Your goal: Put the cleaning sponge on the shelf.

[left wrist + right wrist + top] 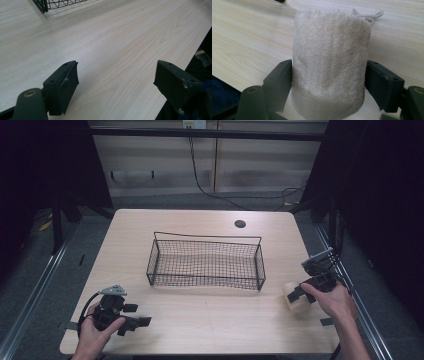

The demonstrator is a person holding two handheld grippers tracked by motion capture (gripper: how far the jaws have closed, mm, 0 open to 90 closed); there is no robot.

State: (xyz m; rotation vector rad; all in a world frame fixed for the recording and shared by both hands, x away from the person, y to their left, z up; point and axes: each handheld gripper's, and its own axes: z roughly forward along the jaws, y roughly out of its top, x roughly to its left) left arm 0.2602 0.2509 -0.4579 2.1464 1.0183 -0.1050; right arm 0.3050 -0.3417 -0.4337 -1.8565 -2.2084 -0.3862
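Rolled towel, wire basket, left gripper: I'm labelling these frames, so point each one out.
rolled towel (329,62), right gripper view, middle of its fuzzy side
wire basket (206,281), high view, near mesh wall
left gripper (116,85), left gripper view, midway between fingertips

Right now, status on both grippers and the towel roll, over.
Left gripper open, idle on table. Right gripper shut on rolled towel at right edge. Wire basket mid-table, path unobstructed.

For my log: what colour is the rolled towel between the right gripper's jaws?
Cream-beige rolled towel, best seen in the right gripper view.
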